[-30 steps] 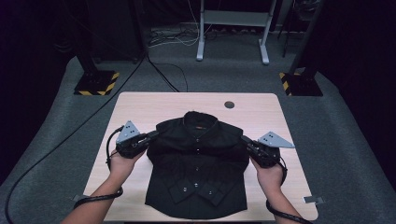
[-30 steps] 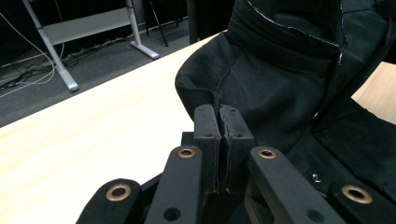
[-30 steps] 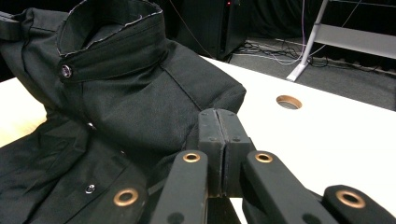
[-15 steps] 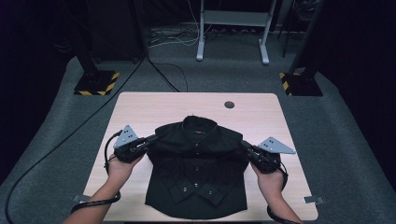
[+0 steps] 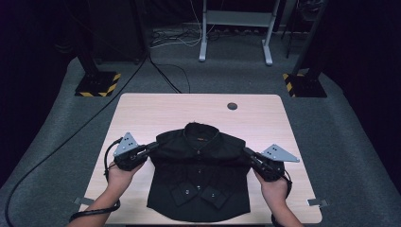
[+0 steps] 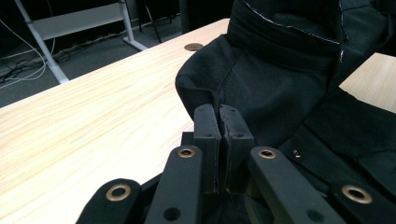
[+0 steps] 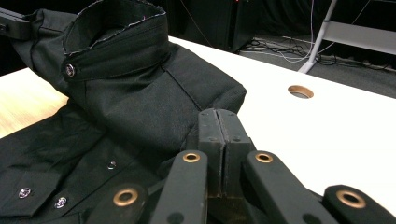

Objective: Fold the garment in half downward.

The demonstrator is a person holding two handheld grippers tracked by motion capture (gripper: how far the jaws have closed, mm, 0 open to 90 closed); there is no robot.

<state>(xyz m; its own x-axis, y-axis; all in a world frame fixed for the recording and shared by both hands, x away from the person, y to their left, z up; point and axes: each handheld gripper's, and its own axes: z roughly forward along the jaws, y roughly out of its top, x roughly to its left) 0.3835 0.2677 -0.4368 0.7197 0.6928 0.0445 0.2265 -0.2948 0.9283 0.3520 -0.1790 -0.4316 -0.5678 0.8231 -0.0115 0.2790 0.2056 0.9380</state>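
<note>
High view: both grippers, left (image 5: 152, 146) and right (image 5: 248, 153), clamped on matte black woven shirt (image 5: 198, 175) shoulders

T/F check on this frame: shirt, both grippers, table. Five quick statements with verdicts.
1. The black button-up shirt lies on the light wooden table. True.
2. The left gripper hangs open above the shirt. False: its fingers are shut on the shirt's shoulder fabric.
3. The right gripper is shut on the shirt's other shoulder. True.
4. The shirt's collar points toward the person. False: it points away, toward the far edge.
5. A round hole sits in the table beyond the collar. True.
</note>
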